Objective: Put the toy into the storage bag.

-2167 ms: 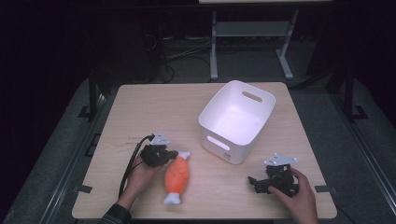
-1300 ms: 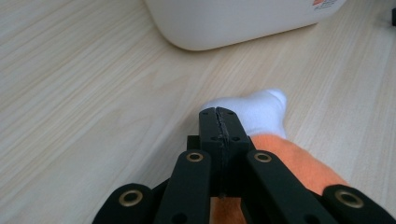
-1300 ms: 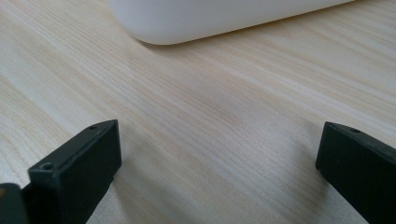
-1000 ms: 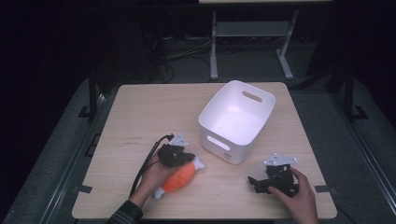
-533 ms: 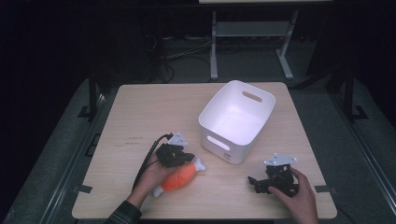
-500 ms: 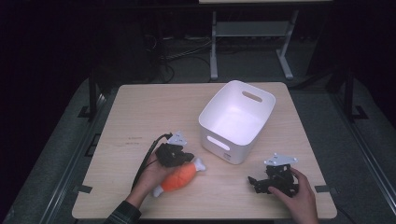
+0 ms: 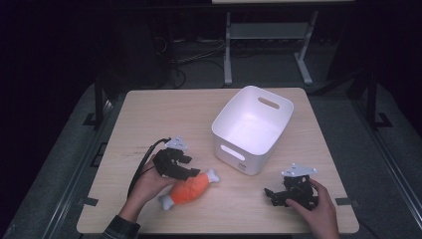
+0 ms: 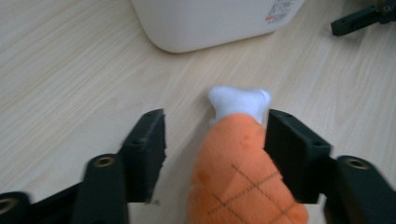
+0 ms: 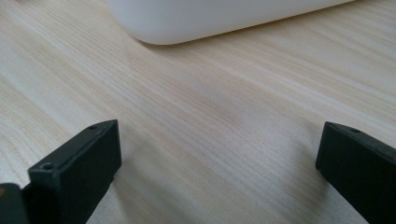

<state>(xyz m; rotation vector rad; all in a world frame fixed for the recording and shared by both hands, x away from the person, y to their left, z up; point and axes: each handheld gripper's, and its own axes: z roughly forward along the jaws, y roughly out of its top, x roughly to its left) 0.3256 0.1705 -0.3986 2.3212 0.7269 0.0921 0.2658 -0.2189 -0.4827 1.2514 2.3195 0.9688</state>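
An orange plush drumstick [image 7: 188,189] with white bone ends lies on the wooden table [image 7: 164,114], in front of the white bin [image 7: 234,149]. My left gripper [image 7: 191,172] sits over its upper end. In the left gripper view the plush [image 8: 243,177] lies between the jaws, which have just been opening. It brushes the right-hand jaw, a wide gap stands at the other, and nothing is pinched. My right gripper [image 7: 271,196] rests at the front right, open over bare wood [image 9: 219,158].
The empty bin, with handle slots, stands at the table's right centre; its rounded wall [image 8: 210,23] is close ahead of both grippers [image 9: 210,18]. The right gripper's black jaw tips [image 8: 364,16] show beyond the plush. A dark floor and a metal stand lie behind the table.
The left gripper's jaws have opened off the plush drumstick, and the hand has drawn back a little to the left. The plush now lies free on the table. The right hand stayed put.
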